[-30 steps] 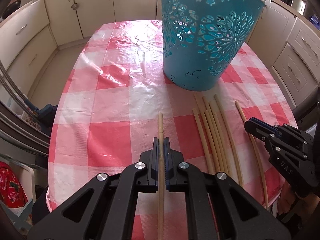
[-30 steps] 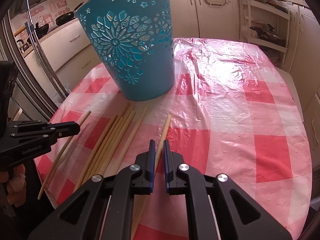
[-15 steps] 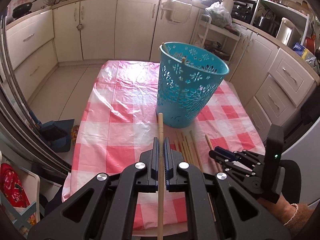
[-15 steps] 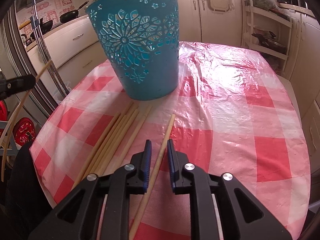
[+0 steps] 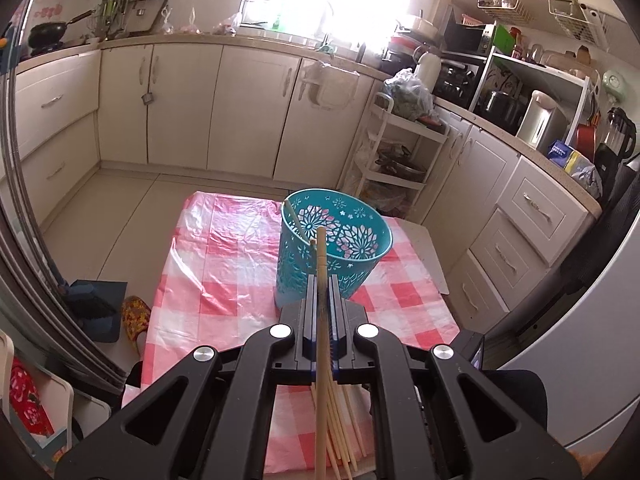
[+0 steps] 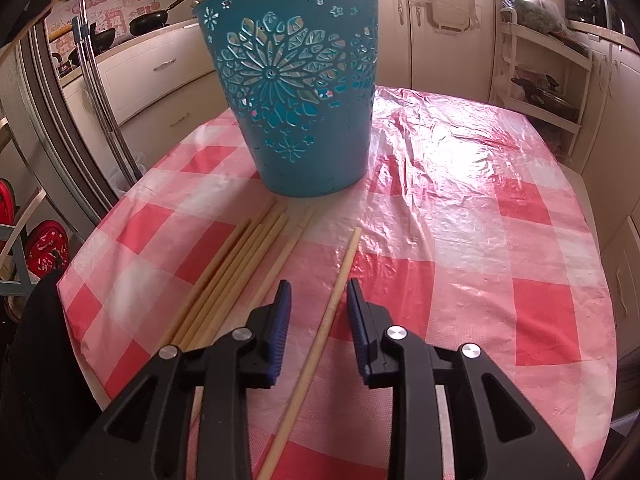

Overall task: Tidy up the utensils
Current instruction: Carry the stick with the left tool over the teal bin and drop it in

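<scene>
Raised left tongs clamp a chopstick, hiding right tongs, spread.

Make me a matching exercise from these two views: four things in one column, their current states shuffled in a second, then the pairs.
1. left gripper
2. right gripper
3. blue basket
4. bundle of chopsticks

A. lying side by side on the tablecloth
B. open, straddling one chopstick
C. upright on the table
D. shut on a chopstick

Pairs: 1-D, 2-B, 3-C, 4-A
</scene>
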